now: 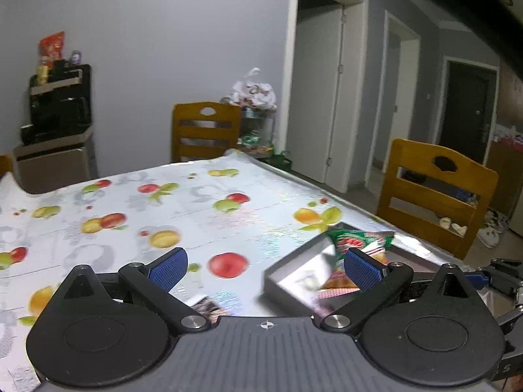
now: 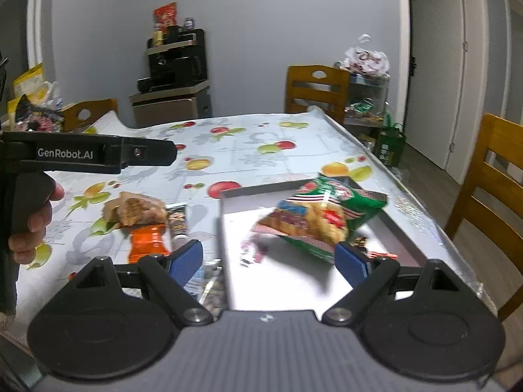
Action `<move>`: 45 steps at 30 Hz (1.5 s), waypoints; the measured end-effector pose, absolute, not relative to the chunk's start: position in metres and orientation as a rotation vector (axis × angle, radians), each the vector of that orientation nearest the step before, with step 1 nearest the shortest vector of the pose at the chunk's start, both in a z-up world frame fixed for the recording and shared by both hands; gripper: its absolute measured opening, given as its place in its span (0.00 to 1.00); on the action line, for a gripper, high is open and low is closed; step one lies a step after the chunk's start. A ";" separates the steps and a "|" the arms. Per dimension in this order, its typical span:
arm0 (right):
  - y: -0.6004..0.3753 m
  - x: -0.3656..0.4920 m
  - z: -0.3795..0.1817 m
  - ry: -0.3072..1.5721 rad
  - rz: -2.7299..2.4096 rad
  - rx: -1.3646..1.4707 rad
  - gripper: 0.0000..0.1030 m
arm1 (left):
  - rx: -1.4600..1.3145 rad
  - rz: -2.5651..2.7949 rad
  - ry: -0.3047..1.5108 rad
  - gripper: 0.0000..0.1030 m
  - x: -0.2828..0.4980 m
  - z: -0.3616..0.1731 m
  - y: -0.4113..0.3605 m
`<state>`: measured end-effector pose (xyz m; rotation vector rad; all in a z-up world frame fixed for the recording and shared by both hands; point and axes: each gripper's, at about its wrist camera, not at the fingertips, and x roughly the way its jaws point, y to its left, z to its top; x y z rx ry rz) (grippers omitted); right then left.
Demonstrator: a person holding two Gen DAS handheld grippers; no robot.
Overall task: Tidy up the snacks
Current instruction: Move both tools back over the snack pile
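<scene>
Green snack bag [image 2: 323, 217] beyond parted jaws

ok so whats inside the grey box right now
A green snack bag sits blurred in the grey box, over its right half. A small pinkish wrapper lies on the white floor, and dark wrappers peek out beside the bag. Anything under the bag is hidden.

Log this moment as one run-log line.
task: organize snacks | left gripper: open | right gripper: open | green snack bag: blurred, over grey tray | orange packet, tube: on table, outside tray
</scene>
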<state>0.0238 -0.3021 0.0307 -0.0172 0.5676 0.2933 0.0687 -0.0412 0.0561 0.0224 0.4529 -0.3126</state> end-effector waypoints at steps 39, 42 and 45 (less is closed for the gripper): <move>-0.195 0.031 -0.027 0.679 0.420 -0.244 0.36 | 0.035 -0.189 0.608 1.00 0.030 -0.007 0.030; -0.195 0.030 -0.029 0.663 0.417 -0.271 0.29 | 0.036 -0.198 0.616 1.00 0.031 -0.009 0.025; -0.197 0.029 -0.029 0.657 0.421 -0.262 0.27 | 0.019 -0.201 0.616 1.00 0.034 -0.012 0.020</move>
